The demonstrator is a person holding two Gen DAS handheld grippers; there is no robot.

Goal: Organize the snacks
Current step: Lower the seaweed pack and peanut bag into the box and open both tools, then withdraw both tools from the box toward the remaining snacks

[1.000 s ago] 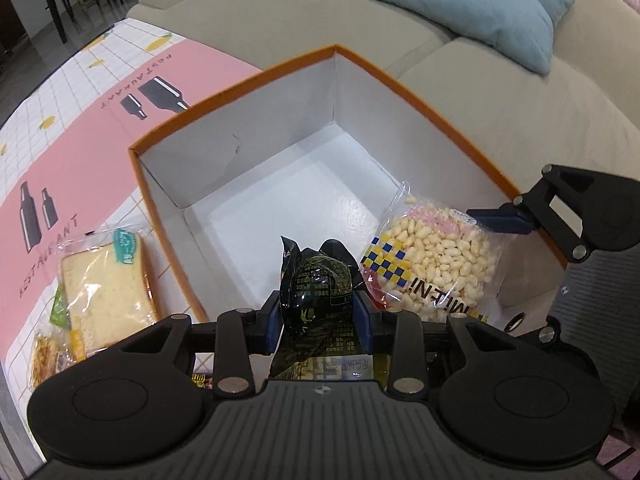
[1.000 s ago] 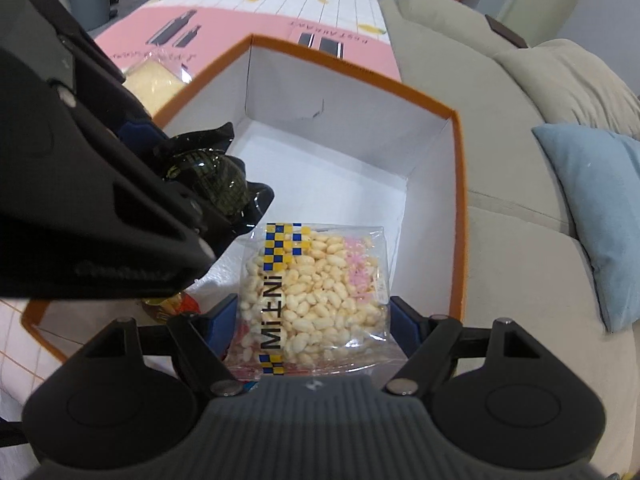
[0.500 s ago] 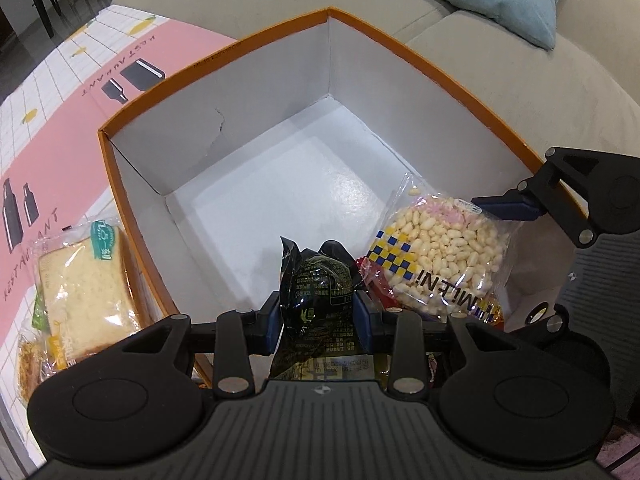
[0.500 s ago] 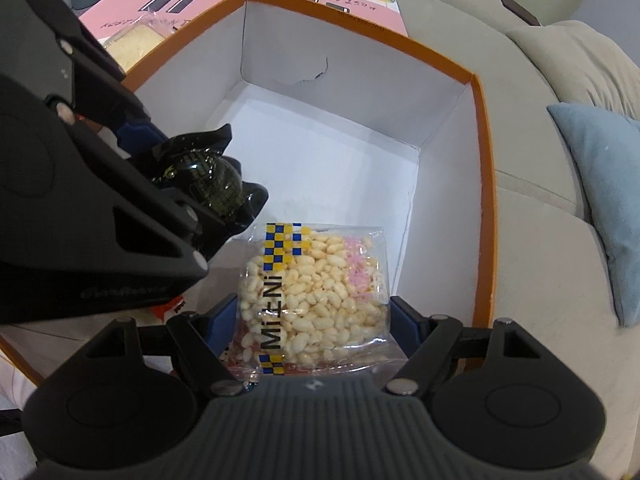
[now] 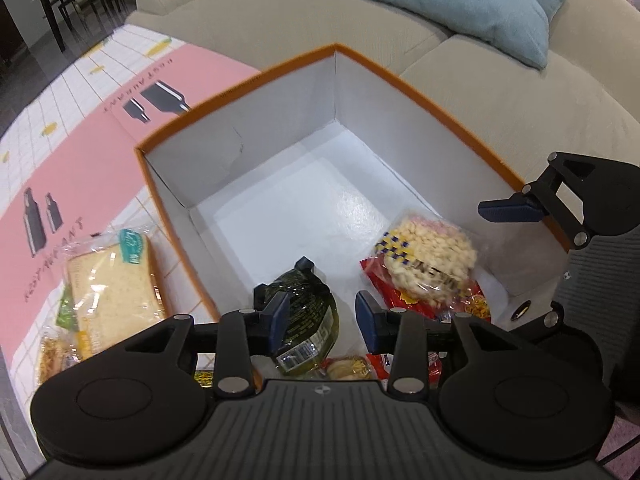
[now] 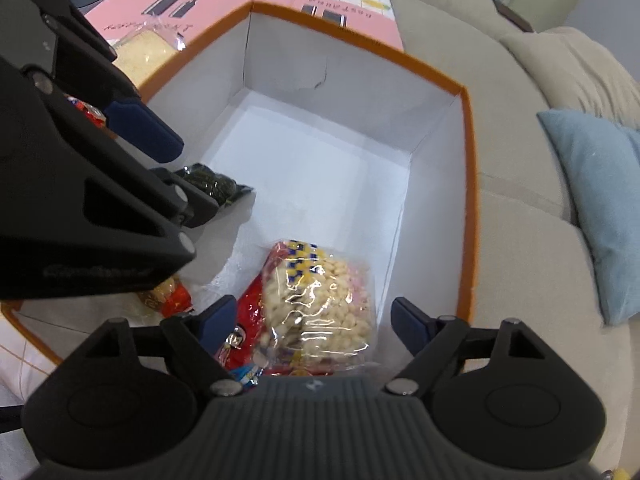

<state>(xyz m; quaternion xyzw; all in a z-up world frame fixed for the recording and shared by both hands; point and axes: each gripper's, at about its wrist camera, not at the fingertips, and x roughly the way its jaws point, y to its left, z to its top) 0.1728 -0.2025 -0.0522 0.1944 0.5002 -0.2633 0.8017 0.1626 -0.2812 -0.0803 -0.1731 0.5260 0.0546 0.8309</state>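
Note:
An orange-rimmed white box (image 5: 256, 152) stands on the table; it also shows in the right wrist view (image 6: 468, 184). My left gripper (image 5: 322, 316) is open above the box's near end; a dark green snack pack (image 5: 306, 312) lies in the box below its fingers, also seen in the right wrist view (image 6: 212, 186). My right gripper (image 6: 316, 320) is open over a clear bag of puffed snacks (image 6: 320, 296), which lies on a red packet (image 6: 250, 308) in the box. The bag (image 5: 428, 256) and the right gripper's fingertip (image 5: 508, 210) show in the left wrist view.
A wrapped sandwich (image 5: 108, 288) lies on the pink and white tablecloth (image 5: 68, 152) left of the box. A beige sofa (image 5: 500, 80) with a light blue cushion (image 5: 452, 0) runs behind and right of the box. More packets (image 5: 348, 366) lie at the box's near end.
Both grippers opened. The dark green pack dropped out of the left gripper and the puffed snack bag out of the right one; both now lie in the box. Both grippers rose slightly.

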